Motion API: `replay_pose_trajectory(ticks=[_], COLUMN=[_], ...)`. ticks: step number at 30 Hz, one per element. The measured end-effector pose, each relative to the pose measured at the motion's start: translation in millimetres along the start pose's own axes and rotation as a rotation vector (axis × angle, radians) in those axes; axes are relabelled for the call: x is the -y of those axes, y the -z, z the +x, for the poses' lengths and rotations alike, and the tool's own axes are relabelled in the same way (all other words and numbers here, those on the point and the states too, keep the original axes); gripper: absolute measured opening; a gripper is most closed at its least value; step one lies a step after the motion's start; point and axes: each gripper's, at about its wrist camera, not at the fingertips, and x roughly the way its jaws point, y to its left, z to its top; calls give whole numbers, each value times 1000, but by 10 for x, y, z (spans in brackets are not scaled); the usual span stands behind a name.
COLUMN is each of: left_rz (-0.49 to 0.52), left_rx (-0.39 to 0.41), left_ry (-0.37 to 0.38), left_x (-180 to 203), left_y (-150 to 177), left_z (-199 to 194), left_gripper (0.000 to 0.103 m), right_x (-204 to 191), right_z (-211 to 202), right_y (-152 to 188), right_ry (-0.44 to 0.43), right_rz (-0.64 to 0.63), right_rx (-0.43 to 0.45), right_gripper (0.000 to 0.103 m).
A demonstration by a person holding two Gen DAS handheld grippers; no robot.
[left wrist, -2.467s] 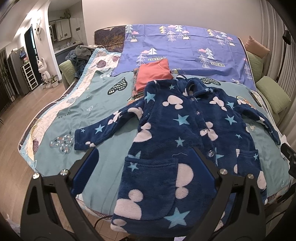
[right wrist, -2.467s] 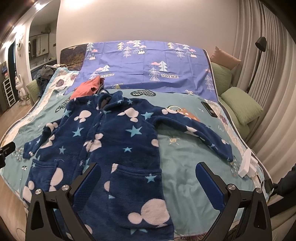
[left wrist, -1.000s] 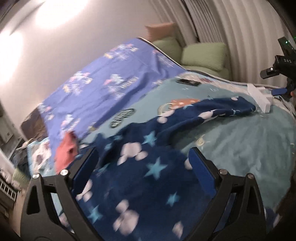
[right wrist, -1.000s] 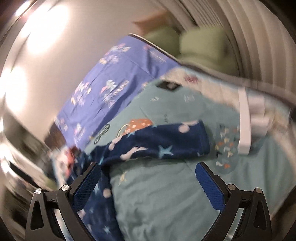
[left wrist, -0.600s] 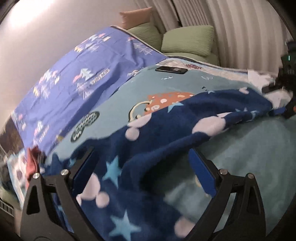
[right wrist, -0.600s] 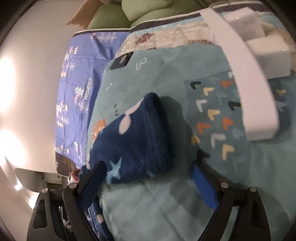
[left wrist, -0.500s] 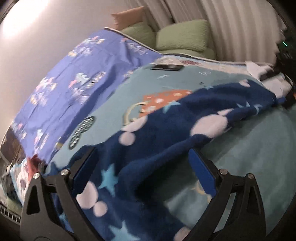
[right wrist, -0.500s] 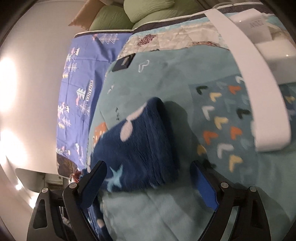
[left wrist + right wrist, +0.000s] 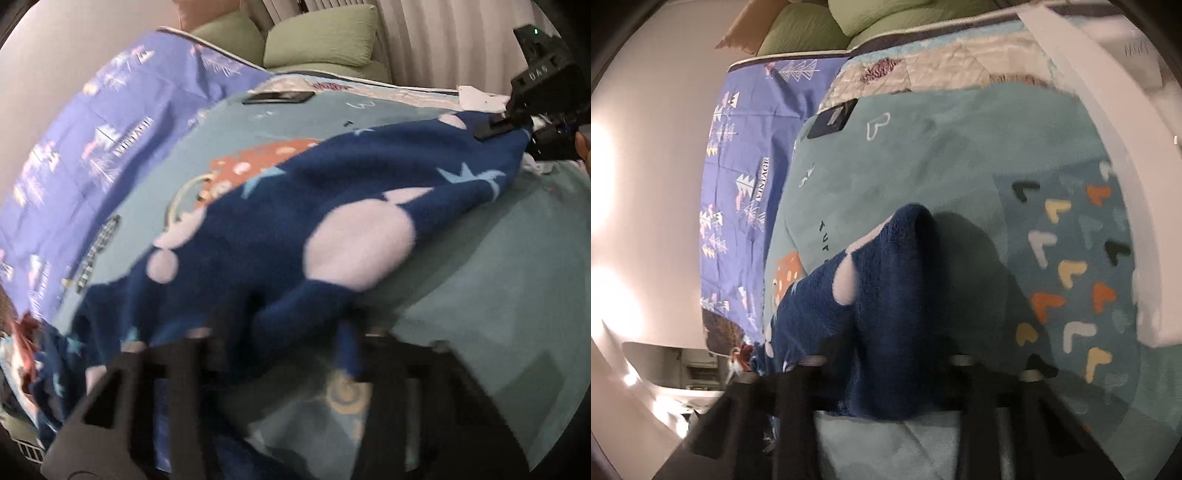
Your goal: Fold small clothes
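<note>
A navy fleece child's robe (image 9: 295,206) with pink blobs and blue stars lies on the teal blanket (image 9: 498,280). Its sleeve stretches toward the bed's right edge. My left gripper (image 9: 284,343) is shut on the sleeve's upper part near the shoulder. My right gripper (image 9: 882,373) is shut on the sleeve cuff (image 9: 890,295); it also shows at the far right of the left wrist view (image 9: 517,122). Both frames are blurred.
A black phone (image 9: 277,97) (image 9: 833,118) lies on the blanket near the purple tree-print sheet (image 9: 110,122). Green pillows (image 9: 317,37) sit by the curtain. A white box (image 9: 1108,122) rests at the bed's right edge. Red clothing (image 9: 22,332) lies at far left.
Both grippers went from open above the spread robe to the right sleeve and closed on it, left near the shoulder, right on the cuff. The sleeve is lifted slightly.
</note>
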Motion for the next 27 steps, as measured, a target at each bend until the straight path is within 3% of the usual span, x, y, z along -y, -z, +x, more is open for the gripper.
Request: replay_pose_trajectory(ticks=[3, 8, 12, 15, 16, 17, 22, 27], left_rz=[-35, -218, -352, -485, -555, -592, -751, -893], left_rx=[5, 13, 24, 2, 46, 78, 270, 294], left_ry=[7, 106, 196, 321, 387, 413, 532, 553], left_x=[17, -241, -419, -581, -692, -763, -1331, -1948], left_y=[-18, -17, 10, 62, 110, 133, 330, 560], left_z=[8, 25, -14, -124, -260, -353, -1056, -1372], left_gripper=[22, 17, 19, 51, 67, 75, 85, 88], right_x=[-244, -902, -1503, -1988, -2148, -2305, -2835, -3107], right_z=[-119, -335, -455, -493, -505, -517, -523, -360], right_y=[7, 16, 66, 213, 282, 373, 926, 1632], right_ry=[22, -1, -42, -59, -64, -70, -99, -134], right_rz=[-60, -193, -302, -412, -460, -509, -743, -960], right_rx=[55, 115, 128, 130, 132, 134, 129, 99], right_gripper=[13, 11, 11, 10, 10, 10, 10, 10])
